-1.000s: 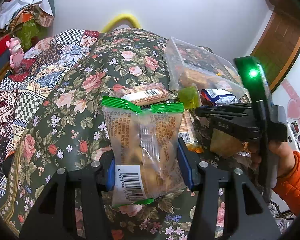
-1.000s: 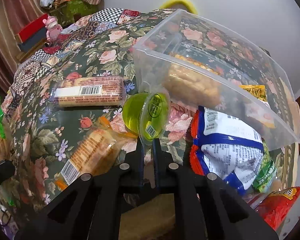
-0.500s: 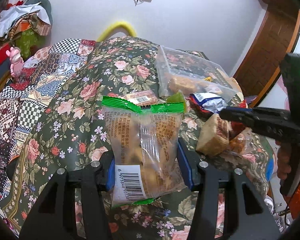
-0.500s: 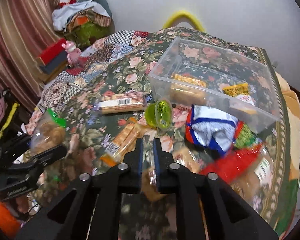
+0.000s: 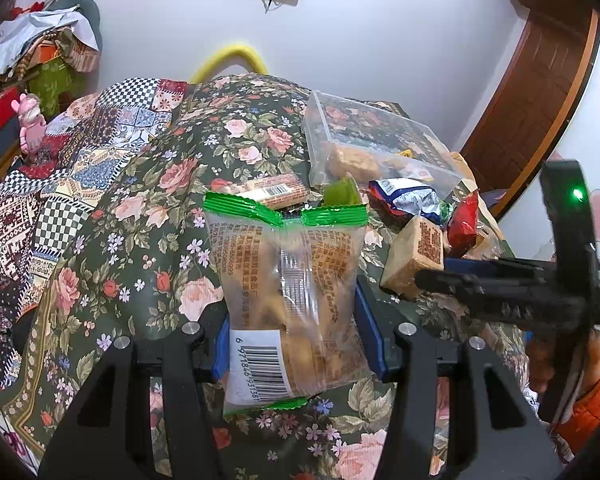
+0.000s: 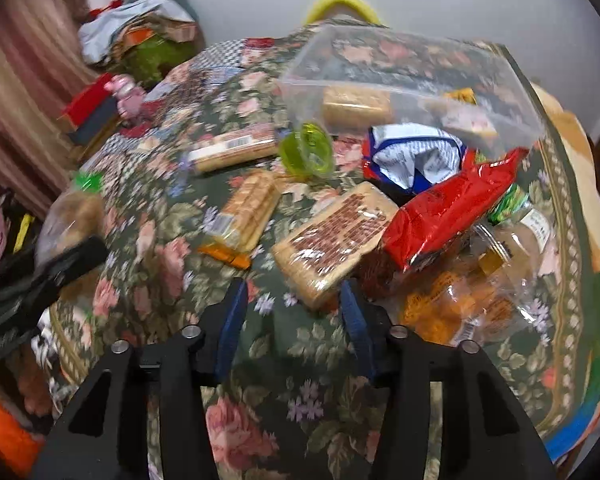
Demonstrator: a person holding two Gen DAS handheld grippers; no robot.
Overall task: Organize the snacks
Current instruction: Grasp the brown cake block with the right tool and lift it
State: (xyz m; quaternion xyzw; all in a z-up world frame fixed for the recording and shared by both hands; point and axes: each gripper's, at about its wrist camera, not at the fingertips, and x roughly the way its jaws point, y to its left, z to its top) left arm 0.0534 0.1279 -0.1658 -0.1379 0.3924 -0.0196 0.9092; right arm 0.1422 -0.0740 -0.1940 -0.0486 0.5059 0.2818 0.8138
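My left gripper is shut on a clear snack bag with green ends and holds it above the floral cloth. My right gripper is open and empty; a wrapped tan cake block lies on the cloth just past its fingertips. In the left wrist view that block sits beside the right gripper's finger. A clear plastic bin at the back holds a few snacks. Loose on the cloth are a green jelly cup, a biscuit pack, a wafer pack, a blue-white bag and a red bag.
The table under the floral cloth drops away at the left. A patchwork-covered surface with a pink toy lies left. A clear bread bag sits at the right edge. A wooden door stands at the right.
My right gripper has opened and let go of the tan cake block, which now lies on the cloth. My left gripper has kept hold of the green-ended bag.
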